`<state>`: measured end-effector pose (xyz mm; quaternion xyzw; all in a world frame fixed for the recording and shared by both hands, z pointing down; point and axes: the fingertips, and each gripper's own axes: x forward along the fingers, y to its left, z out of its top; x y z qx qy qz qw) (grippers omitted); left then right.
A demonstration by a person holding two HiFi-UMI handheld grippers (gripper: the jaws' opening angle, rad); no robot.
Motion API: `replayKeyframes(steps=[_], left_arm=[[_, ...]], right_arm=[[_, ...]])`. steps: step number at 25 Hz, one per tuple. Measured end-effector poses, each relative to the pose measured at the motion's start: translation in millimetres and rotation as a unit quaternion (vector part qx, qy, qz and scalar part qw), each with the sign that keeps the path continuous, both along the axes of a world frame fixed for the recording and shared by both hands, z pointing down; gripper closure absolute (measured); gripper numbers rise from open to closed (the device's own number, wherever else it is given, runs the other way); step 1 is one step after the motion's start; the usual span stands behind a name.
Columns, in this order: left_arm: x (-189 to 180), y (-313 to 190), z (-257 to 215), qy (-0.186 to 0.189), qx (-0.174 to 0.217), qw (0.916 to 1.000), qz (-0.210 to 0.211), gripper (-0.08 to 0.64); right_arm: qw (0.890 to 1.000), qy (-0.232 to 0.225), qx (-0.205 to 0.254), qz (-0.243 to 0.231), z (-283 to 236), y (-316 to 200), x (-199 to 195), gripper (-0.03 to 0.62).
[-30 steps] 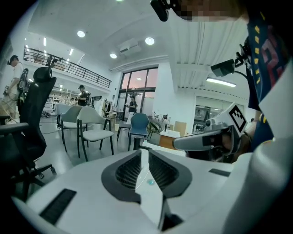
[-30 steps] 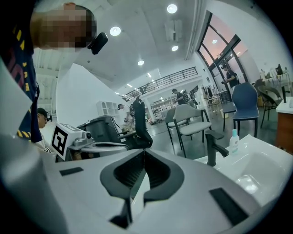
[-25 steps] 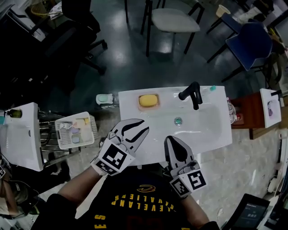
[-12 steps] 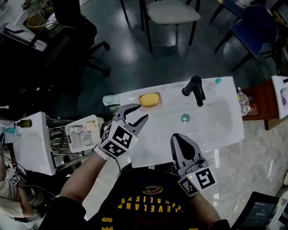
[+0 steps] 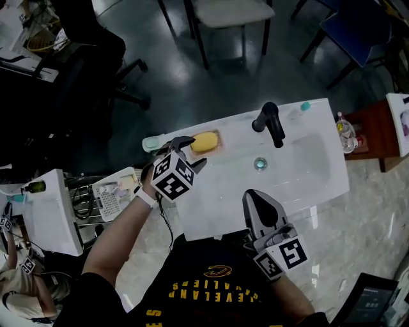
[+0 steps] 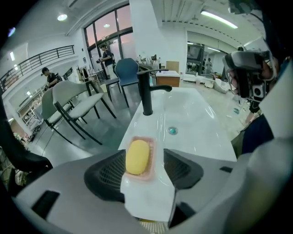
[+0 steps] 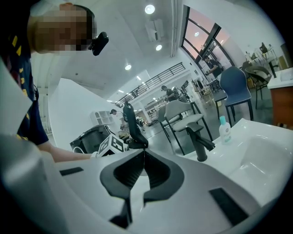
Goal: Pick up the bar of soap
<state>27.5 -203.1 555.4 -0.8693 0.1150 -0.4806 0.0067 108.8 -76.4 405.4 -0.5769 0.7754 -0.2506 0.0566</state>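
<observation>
The yellow bar of soap [image 5: 204, 142] [image 6: 137, 156] lies in a pink dish [image 6: 151, 145] on the back left corner of the white sink [image 5: 307, 182]. My left gripper [image 5: 191, 154] [image 6: 143, 153] points steeply down over that corner. Its jaws have just been opening and now stand open on either side of the soap and dish, with no pad pressing on them. My right gripper [image 5: 258, 197] [image 7: 143, 151] hovers at the sink's near edge, shut with nothing between its tips.
A black faucet [image 5: 271, 122] [image 6: 147, 93] [image 7: 202, 142] stands at the back of the basin, above the drain [image 5: 259, 163] [image 6: 172, 130]. A small teal-capped bottle [image 5: 305, 106] [image 7: 223, 129] stands to the faucet's right. A white basket [image 5: 115, 190] sits left of the sink, and chairs [image 5: 225, 14] stand beyond it.
My left gripper has moved away from my body to the sink's back left corner, tipped downward and opened its jaws around the soap. My right gripper stays shut at the near edge.
</observation>
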Motion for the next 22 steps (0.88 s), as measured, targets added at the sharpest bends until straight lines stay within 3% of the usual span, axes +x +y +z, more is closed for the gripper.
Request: replayKeyframes(steps=[10,22], left_arm=[[17,-20,43,-0.076,-0.026,0.9964,0.028,0.259],[18,-31,74,-0.162,-0.049,0.9835,0.064,0.253]], right_arm=[[1.000,-0.011,-0.012,0.025,8,3,18,0.577],[0.999,-0.029,-0.026,0.034,19,1,30,0.577]])
